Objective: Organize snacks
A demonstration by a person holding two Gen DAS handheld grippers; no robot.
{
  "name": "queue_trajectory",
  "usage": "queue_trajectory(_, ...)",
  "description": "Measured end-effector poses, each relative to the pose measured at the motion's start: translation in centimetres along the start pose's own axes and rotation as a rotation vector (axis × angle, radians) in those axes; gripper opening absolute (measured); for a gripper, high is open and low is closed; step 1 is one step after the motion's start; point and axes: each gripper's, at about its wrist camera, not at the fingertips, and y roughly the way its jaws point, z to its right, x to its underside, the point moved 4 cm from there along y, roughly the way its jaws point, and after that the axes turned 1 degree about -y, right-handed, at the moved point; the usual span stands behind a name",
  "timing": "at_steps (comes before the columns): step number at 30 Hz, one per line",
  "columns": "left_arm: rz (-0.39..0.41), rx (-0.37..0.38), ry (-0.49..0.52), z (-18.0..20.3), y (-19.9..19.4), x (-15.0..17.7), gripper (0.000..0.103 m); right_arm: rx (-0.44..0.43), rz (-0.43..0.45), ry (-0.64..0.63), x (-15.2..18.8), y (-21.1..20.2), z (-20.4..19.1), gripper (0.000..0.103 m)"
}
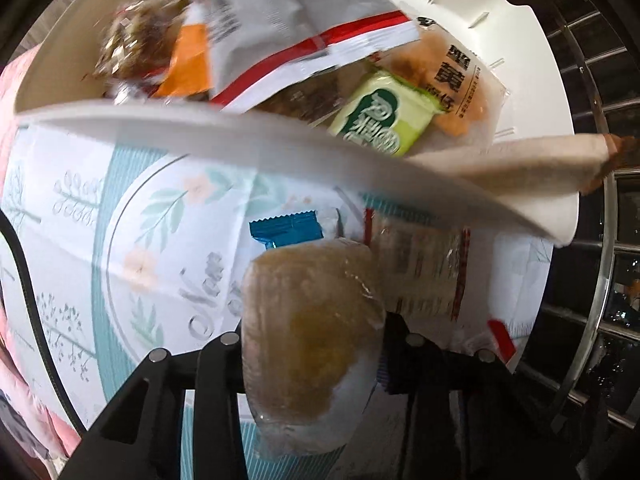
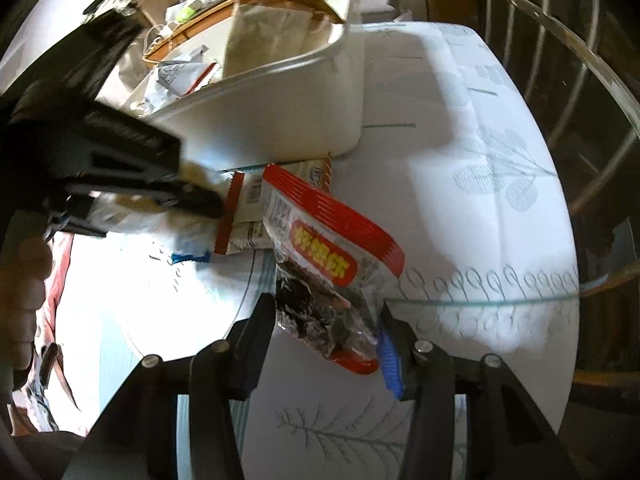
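Note:
In the left wrist view my left gripper (image 1: 312, 340) is shut on a clear-wrapped yellowish pastry (image 1: 312, 312), just in front of the white bin (image 1: 240, 128). The bin holds several snacks, among them a green packet (image 1: 380, 116), an orange packet (image 1: 452, 80) and a grey bag with a red stripe (image 1: 300, 28). A blue-ended packet (image 1: 286, 228) and a red-edged clear packet (image 1: 420, 264) lie on the cloth below it. In the right wrist view my right gripper (image 2: 326, 328) is shut on a red-and-clear packet with dark contents (image 2: 324, 264). The left gripper (image 2: 192, 196) shows beside the bin (image 2: 280, 120).
A floral tablecloth (image 2: 480, 200) covers the table, whose edge curves at the right. A metal chair frame (image 1: 600, 280) stands beyond that edge. A beige sleeve (image 1: 520, 164) crosses the bin's near rim. A hand (image 2: 28, 292) shows at the left. A red-and-white packet (image 2: 244, 216) lies near the bin.

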Motion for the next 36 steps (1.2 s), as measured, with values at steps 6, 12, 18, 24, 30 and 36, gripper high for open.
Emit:
queue_trajectory(6, -0.016, 0.014, -0.002, -3.0, -1.3, 1.5, 0.038, 0.023, -0.029, 0.085, 0.2, -0.8, 0.8, 0.047)
queue_trajectory(12, -0.056, 0.061, -0.019, -6.4, -3.8, 5.0, 0.038, 0.024, -0.028, 0.166, 0.0, -1.8, 1.3, 0.047)
queue_trajectory(18, -0.051, 0.063, 0.006, -9.4, -7.3, 4.8, 0.038, 0.046, 0.013, 0.197, -0.6, -4.1, 0.7, 0.047)
queue_trajectory(24, -0.035, 0.056, 0.065, -10.8, -11.3, 2.9, 0.038, 0.087, 0.089, 0.163, -2.7, -6.8, 0.9, 0.047)
queue_trajectory(30, -0.004, 0.069, 0.122, -10.9, -14.5, -0.1, 0.038, 0.135, 0.204, 0.118, -7.0, -10.2, 0.7, 0.047)
queue_trajectory(36, 0.035, 0.137, 0.138, -11.3, -17.3, -3.6, 0.038, 0.143, 0.302, 0.075, -11.2, -12.2, -1.2, 0.047)
